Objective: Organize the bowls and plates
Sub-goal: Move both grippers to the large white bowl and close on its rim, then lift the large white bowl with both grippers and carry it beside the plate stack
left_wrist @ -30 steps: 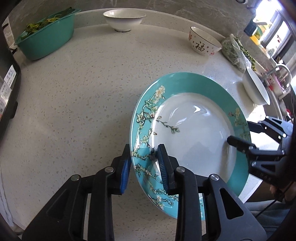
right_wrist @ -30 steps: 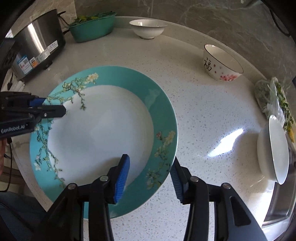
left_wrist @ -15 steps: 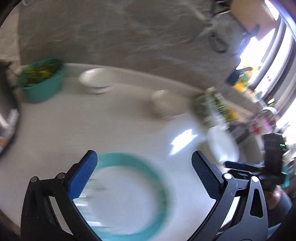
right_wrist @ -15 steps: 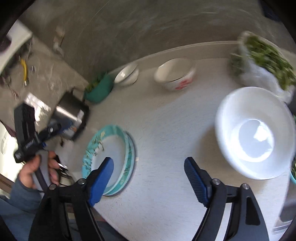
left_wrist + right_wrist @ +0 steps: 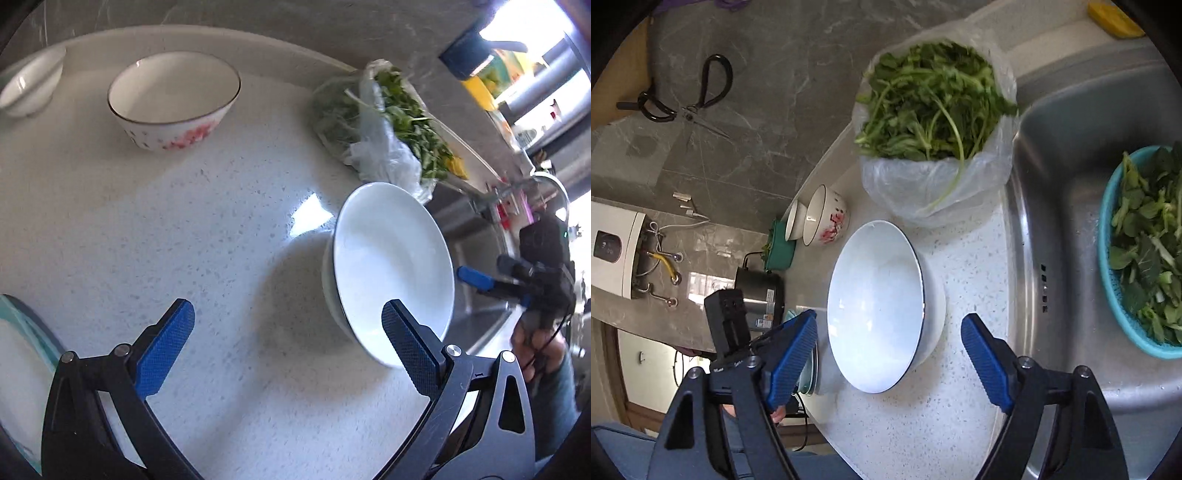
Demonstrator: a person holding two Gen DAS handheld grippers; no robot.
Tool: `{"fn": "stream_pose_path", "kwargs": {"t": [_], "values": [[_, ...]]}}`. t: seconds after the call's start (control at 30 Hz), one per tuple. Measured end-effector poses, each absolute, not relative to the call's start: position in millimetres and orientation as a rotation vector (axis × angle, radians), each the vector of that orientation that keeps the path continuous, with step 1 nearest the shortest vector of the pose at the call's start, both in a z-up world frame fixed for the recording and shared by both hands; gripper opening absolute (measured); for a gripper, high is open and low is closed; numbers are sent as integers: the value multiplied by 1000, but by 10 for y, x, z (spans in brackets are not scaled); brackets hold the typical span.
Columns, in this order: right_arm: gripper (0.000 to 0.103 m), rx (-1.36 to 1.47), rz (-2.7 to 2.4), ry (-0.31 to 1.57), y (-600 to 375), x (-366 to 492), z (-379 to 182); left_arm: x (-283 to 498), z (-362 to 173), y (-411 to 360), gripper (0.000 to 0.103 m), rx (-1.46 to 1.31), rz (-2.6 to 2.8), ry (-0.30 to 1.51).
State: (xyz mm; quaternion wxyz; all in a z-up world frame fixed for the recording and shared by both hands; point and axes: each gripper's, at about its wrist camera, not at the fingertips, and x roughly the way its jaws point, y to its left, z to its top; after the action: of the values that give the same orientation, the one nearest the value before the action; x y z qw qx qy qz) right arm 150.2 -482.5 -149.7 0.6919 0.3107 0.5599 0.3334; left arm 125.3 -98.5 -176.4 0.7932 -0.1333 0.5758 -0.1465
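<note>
A plain white bowl [image 5: 391, 266] stands on the speckled counter beside the sink. My left gripper [image 5: 286, 332] hangs open just left of it, its right finger in front of the bowl's near rim and nothing between the pads. My right gripper [image 5: 888, 332] is open too, and the white bowl [image 5: 875, 306] lies ahead of its jaws, untouched. From the left wrist view, the right gripper [image 5: 487, 274] reaches in from the sink side. The teal flowered plate [image 5: 18, 354] lies flat at the far left. A pink-flowered bowl [image 5: 173, 99] and a small white bowl [image 5: 29, 85] stand at the back.
A plastic bag of greens [image 5: 931, 122] sits right behind the white bowl. The steel sink [image 5: 1067, 229] holds a teal colander of greens [image 5: 1141, 254]. Further along the counter are a teal basin [image 5: 779, 254] and a rice cooker [image 5: 761, 295]. A person's hand [image 5: 535, 343] holds the right tool.
Both grippers let go of the teal plate, which now lies on the counter. Both opened wide and swung right to the white bowl by the sink.
</note>
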Motion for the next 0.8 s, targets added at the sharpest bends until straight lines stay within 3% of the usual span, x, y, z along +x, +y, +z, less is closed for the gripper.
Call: {"fn": "stream_pose_path", "kwargs": {"t": [0.1, 0.2, 0.27, 0.33, 0.4, 0.57, 0.7, 0.8], "values": [[80, 661, 745, 1293, -4744, 1520, -1644, 1388, -1869, -1123, 99, -261, -304, 1268], [71, 611, 746, 1331, -4631, 1547, -1750, 1443, -1960, -1193, 99, -242, -297, 1273], [67, 610, 766, 1336, -4589, 1565, -1778, 1501, -2039, -1224, 88, -243, -304, 1284], [66, 606, 765, 1339, -4573, 1580, -1785, 1534, -2102, -1245, 67, -243, -304, 1305], [64, 611, 759, 1345, -4580, 1601, -1803, 1540, -2143, -1266, 55, -237, -312, 1321], [52, 600, 733, 1377, -4619, 1644, -1873, 1608, -2202, -1418, 42, -215, -339, 1330], [28, 588, 722, 1402, -4601, 1662, -1915, 1656, -2222, -1540, 25, -220, -371, 1324], [25, 564, 732, 1401, -4540, 1643, -1876, 1662, -2177, -1638, 10, -189, -380, 1319]]}}
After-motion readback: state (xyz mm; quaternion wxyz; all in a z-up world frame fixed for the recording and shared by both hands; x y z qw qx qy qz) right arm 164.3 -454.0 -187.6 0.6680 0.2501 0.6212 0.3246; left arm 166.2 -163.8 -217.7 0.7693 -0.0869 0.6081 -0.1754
